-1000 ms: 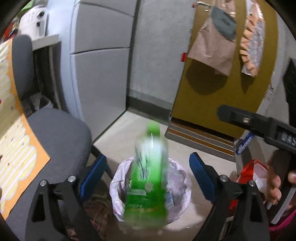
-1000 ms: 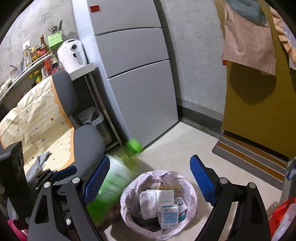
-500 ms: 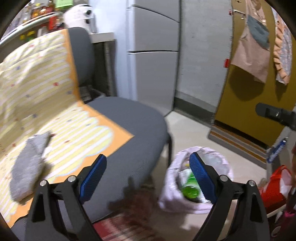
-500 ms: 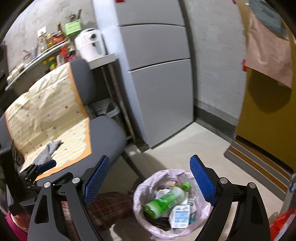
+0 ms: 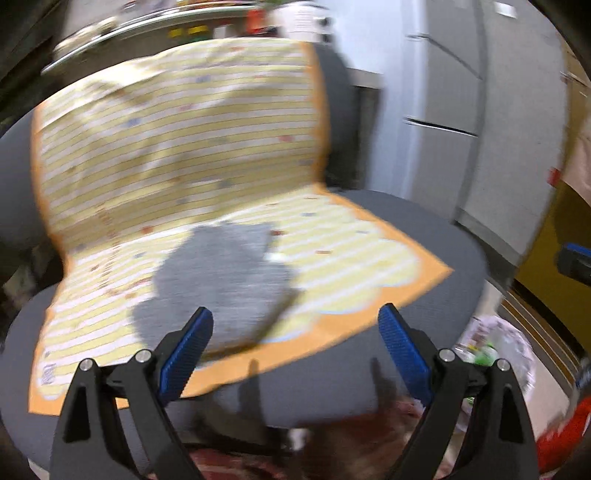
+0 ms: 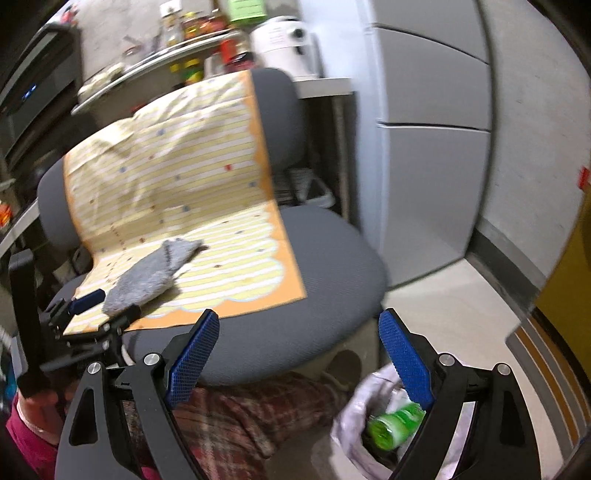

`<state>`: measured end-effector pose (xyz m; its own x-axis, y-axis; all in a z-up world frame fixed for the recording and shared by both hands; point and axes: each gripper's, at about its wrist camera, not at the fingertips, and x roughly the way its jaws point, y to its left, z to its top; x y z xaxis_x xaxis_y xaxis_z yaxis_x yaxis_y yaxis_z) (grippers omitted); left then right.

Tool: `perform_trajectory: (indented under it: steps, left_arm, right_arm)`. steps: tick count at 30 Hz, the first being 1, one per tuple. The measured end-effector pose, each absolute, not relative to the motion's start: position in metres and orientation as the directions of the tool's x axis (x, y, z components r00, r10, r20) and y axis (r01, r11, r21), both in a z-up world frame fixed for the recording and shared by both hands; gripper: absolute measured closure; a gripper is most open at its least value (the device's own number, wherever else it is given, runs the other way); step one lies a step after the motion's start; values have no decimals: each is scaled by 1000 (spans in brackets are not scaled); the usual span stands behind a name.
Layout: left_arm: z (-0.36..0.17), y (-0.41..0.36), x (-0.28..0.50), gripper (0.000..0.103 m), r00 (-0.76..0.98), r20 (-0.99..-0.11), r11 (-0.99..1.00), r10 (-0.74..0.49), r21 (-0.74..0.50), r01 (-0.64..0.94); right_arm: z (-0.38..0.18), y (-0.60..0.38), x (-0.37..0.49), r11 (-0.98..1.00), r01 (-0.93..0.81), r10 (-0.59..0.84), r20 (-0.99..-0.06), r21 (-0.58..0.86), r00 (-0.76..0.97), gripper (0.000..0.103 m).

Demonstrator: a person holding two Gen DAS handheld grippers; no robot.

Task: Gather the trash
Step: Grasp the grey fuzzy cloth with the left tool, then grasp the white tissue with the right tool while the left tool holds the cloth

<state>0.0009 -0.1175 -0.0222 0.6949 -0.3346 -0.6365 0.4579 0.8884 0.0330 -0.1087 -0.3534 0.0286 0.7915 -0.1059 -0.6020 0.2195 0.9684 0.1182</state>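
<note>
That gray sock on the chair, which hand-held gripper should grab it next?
Probably the left hand-held gripper. It is open and pointed at the gray sock, which lies just past its fingertips. The right hand-held gripper, also open, sits off by the trash bag.

A grey office chair (image 6: 325,266) is standing beside a tall grey cabinet (image 6: 436,147). A yellow striped cloth with an orange border (image 6: 177,192) is draping over the chair's back and seat. A white appliance (image 6: 284,48) is sitting on a shelf behind the chair, near some blurred bottles (image 6: 192,26). A plaid fabric (image 6: 236,413) is lying on the floor under the seat.
</note>
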Motion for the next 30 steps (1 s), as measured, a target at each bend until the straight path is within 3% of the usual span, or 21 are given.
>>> perform_trajectory:
  steps: [4, 11, 16, 17, 18, 19, 21, 30]
  left_arm:
    - [-35, -88, 40, 15, 666, -695, 931, -271, -13, 365]
    - [-62, -90, 85, 15, 538, -772, 914, -339, -134, 383]
    - [-72, -96, 97, 43, 529, -792, 931, -305, -131, 341]
    - [-71, -94, 98, 56, 533, -790, 932, -304, -132, 337]
    - [-69, -91, 98, 82, 544, -784, 934, -300, -127, 333]
    - [-65, -89, 98, 89, 549, -776, 932, -311, -137, 335]
    - [-49, -80, 96, 91, 581, -732, 924, -357, -184, 336]
    - [56, -50, 65, 91, 794, -470, 921, -387, -154, 358]
  right_arm:
    - [27, -337, -92, 977, 179, -75, -606, 113, 792, 15]
    - [17, -328, -81, 981, 166, -64, -634, 103, 771, 15]
    - [12, -328, -81, 981, 166, -60, -646, 104, 761, 15]
    - [11, -328, -81, 981, 164, -60, -647, 102, 760, 15]
    - [10, -328, -81, 981, 163, -59, -649, 101, 759, 15]
    - [9, -328, -80, 982, 161, -56, -650, 103, 758, 15]
    - [8, -327, -78, 982, 157, -51, -649, 106, 759, 15]
    - [24, -314, -59, 993, 89, -21, -608, 83, 794, 15]
